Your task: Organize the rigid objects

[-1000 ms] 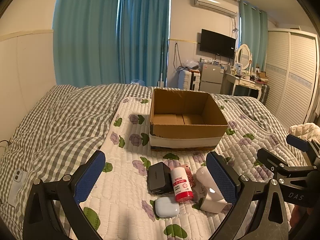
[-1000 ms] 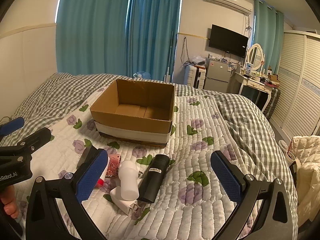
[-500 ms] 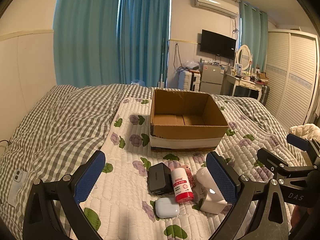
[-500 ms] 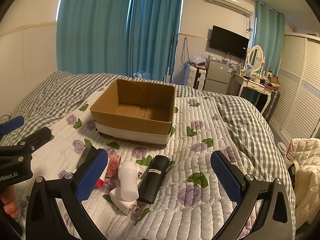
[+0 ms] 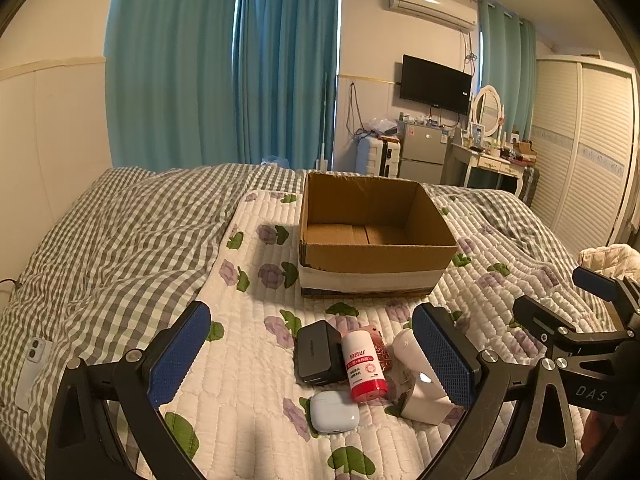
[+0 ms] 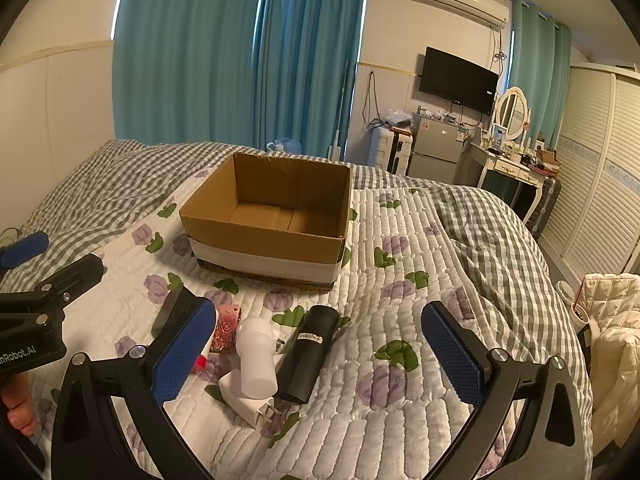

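An open cardboard box (image 5: 372,236) (image 6: 272,220) stands empty on the floral quilt. In front of it lies a cluster: a black case (image 5: 316,350), a red-and-white bottle (image 5: 363,366), a white earbud case (image 5: 334,417), a pink patterned box (image 6: 226,330), a white bottle (image 6: 256,358), a white charger plug (image 6: 246,402) and a black cylinder (image 6: 308,354). My left gripper (image 5: 312,354) is open above the cluster's left side. My right gripper (image 6: 320,354) is open above its right side. Both are empty.
A grey checked duvet (image 5: 112,240) covers the rest of the bed. A white phone (image 5: 34,364) lies at its left edge. A cream jacket (image 6: 612,344) sits off the right side. Curtains, a wardrobe and a dresser line the far walls.
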A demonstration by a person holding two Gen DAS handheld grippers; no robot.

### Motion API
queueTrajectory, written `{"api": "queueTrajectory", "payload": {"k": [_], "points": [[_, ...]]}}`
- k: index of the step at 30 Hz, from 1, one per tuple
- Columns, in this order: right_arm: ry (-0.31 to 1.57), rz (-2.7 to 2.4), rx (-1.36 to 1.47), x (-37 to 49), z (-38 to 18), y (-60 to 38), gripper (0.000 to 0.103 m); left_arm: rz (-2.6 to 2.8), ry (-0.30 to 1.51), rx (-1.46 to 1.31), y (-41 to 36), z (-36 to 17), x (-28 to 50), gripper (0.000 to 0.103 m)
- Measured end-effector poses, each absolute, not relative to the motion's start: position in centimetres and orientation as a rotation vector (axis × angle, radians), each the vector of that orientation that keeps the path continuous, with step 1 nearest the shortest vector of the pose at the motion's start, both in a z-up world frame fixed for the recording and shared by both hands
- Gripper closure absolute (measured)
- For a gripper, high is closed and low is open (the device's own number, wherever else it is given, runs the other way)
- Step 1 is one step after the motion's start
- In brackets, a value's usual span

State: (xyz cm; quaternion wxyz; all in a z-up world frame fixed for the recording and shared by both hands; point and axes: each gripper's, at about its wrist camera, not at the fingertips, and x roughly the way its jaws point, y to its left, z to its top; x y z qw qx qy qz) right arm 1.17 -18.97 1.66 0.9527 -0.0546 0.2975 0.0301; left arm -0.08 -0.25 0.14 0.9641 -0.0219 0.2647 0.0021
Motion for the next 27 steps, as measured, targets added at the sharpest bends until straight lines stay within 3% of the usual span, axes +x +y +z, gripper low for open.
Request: {"api": "queueTrajectory", "payload": {"k": [27], "points": [[0.636, 0.103, -0.156, 1.5, 1.6, -18.0, 0.0, 0.004, 0.573, -0.063, -0.4, -0.2, 0.5, 0.0]]}}
